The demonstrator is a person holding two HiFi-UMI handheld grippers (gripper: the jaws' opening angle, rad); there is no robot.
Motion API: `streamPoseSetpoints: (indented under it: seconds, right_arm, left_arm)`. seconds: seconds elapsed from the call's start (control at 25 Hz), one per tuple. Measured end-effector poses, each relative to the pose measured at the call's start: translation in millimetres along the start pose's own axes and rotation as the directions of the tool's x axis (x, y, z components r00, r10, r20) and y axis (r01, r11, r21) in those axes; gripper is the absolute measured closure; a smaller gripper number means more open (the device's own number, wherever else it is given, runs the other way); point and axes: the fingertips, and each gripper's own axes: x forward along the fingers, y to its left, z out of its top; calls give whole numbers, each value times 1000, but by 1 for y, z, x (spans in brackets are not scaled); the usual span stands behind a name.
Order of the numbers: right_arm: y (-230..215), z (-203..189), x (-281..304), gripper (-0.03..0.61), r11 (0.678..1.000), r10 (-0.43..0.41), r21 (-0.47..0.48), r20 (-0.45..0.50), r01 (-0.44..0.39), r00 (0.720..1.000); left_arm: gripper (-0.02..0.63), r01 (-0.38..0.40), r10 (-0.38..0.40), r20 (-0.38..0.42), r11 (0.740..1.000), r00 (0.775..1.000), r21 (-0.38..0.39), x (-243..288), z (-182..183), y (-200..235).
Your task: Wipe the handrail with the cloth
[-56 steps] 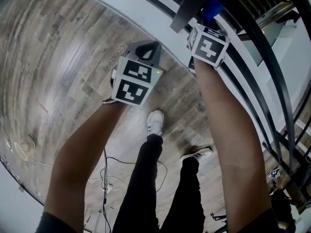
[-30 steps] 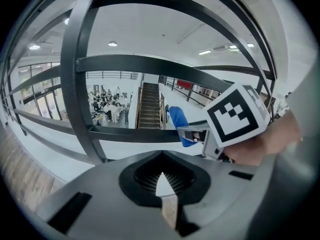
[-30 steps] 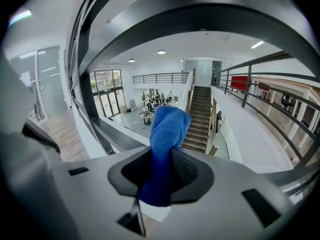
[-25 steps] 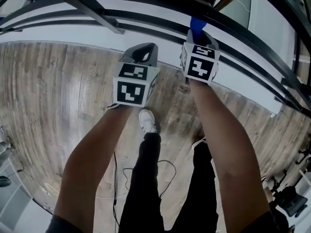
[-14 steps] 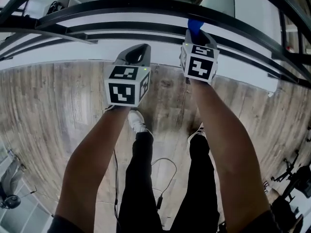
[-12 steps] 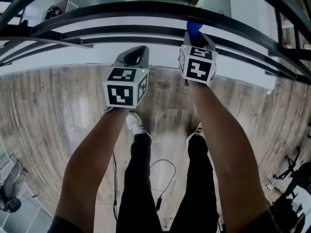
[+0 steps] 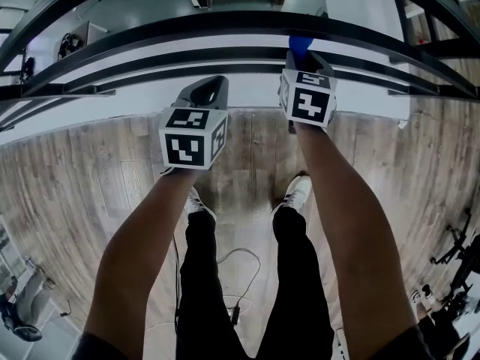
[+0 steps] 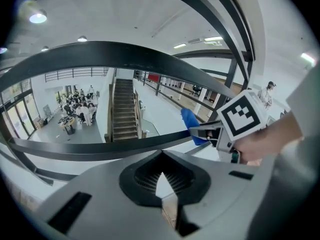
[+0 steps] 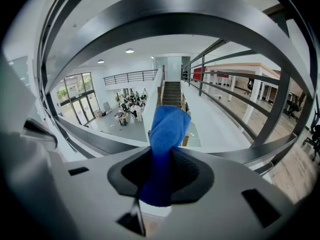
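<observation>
The right gripper (image 9: 159, 181) clamps a blue cloth (image 9: 167, 129) that looks soft, light and limp, best pinched at its bunched middle, as here. Its free end pokes up beside the black handrail (image 7: 150, 32); whether they touch cannot be told. The left gripper (image 8: 162, 181) is closed on nothing. Only the gripper views reveal the staircase (image 8: 123, 109) beyond; only the head view shows the wooden floor (image 7: 90, 171).

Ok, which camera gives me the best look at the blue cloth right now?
The right gripper view: the blue cloth fills the centre, clamped in the jaws of the right gripper. The head view shows only its tip above that gripper, by the handrail. The left gripper view shows it small, side-on.
</observation>
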Motion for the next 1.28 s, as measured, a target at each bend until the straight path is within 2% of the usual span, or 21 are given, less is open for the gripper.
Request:
streamPoseSetpoints:
  seconds: [0.36, 0.52, 0.88, 1.04, 1.28]
  right_arm:
    - [-149, -18, -22, 468, 998, -58, 35, -32, 59, 998]
    - [-217, -26, -31, 468, 996, -76, 52, -56, 79, 996]
    - [-344, -39, -44, 468, 989, -110, 87, -68, 116, 992]
    - [-405, -46, -51, 468, 980, -155, 113, -89, 165, 984]
    - [-478, -55, -63, 467, 967, -223, 101, -104, 234, 969]
  left_arm:
    - [611, 46, -45, -29, 999, 999, 14, 63, 31, -115]
    - [611, 72, -71, -31, 996, 997, 44, 89, 52, -169]
    - [611, 150, -145, -64, 985, 987, 90, 150, 82, -285]
    - [611, 176, -167, -86, 978, 982, 113, 171, 90, -323]
    - [611, 195, -184, -90, 972, 979, 130, 193, 100, -352]
